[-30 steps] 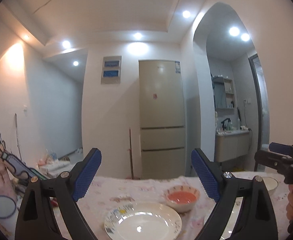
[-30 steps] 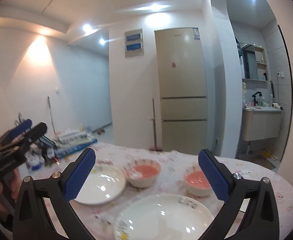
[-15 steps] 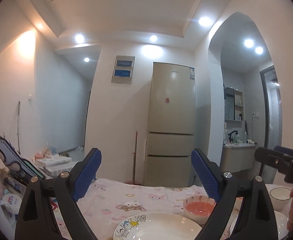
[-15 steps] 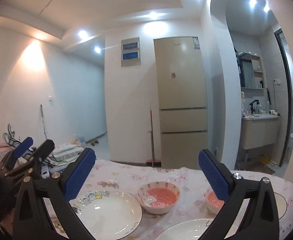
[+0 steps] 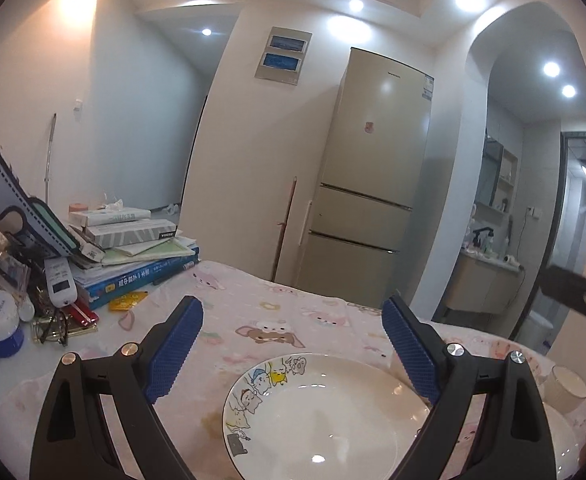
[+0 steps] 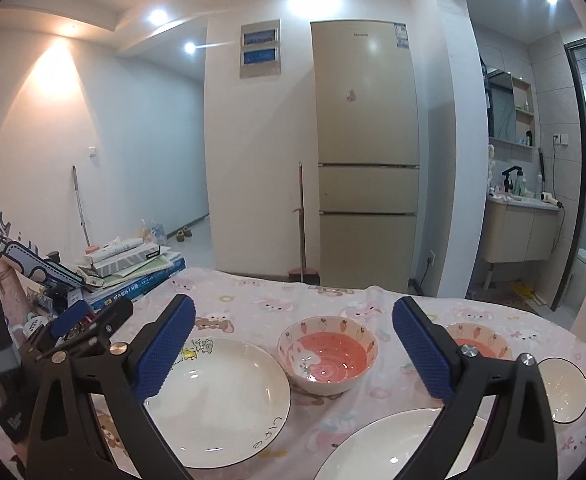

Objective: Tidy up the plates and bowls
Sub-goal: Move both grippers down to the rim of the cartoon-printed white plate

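On the table under the pink cartoon-print tablecloth we list: white cartoon-rimmed plate at left; pink-lined carrot-pattern bowl just right of it; a second pink-lined bowl further right; small white bowl at far right; stacked books at the left edge.

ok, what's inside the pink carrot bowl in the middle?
The pink carrot bowl holds no food or utensil: only its glazed pink interior with a white rabbit print. The near wall's inner face is hidden behind its own rim.

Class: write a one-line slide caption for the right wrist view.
Open right tool above two plates and pink bowls on a cartoon tablecloth.
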Available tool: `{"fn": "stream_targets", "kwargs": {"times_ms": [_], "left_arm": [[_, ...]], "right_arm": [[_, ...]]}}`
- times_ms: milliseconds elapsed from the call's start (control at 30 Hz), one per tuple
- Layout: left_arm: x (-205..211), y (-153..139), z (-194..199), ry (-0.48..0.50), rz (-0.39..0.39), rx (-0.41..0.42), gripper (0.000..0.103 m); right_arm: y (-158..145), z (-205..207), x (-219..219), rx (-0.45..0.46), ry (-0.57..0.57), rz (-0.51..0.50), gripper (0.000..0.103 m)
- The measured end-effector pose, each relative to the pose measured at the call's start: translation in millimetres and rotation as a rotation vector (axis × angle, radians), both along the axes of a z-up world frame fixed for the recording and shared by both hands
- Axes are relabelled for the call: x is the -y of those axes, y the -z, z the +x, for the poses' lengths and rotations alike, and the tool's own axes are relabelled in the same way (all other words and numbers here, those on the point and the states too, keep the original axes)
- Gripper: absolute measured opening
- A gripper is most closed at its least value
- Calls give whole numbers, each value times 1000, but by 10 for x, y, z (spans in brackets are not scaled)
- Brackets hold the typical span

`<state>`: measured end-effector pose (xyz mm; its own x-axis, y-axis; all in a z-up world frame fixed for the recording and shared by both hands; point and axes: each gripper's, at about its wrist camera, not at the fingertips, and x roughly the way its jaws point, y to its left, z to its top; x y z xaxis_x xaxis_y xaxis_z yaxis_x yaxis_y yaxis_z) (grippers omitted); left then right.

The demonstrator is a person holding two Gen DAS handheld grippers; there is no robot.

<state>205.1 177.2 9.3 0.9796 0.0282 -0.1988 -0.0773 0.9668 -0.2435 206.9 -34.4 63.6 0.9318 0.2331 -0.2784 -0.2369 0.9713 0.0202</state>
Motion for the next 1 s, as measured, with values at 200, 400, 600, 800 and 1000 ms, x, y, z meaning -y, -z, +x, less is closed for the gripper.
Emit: {"fn": "stream_targets", "kwargs": {"times_ms": [200,400,600,800,1000], "left_arm": [[-10,149,156,123,-55,-98,93],[129,258,258,109,6,-184,86],[6,413,404,84,-47,-303,75],[-154,636,586,85,-123,-446,73],[-240,659,589,90,-161,-468,67]], "right_arm": [[71,197,-44,-60,20,-10,78],[429,349,12,-207,-2,18,74],[747,529,-81,-363,-19,-4,70],[1064,709,-65,-520,-63,72,66],[1268,837,21,-673,-77,184,45]]}}
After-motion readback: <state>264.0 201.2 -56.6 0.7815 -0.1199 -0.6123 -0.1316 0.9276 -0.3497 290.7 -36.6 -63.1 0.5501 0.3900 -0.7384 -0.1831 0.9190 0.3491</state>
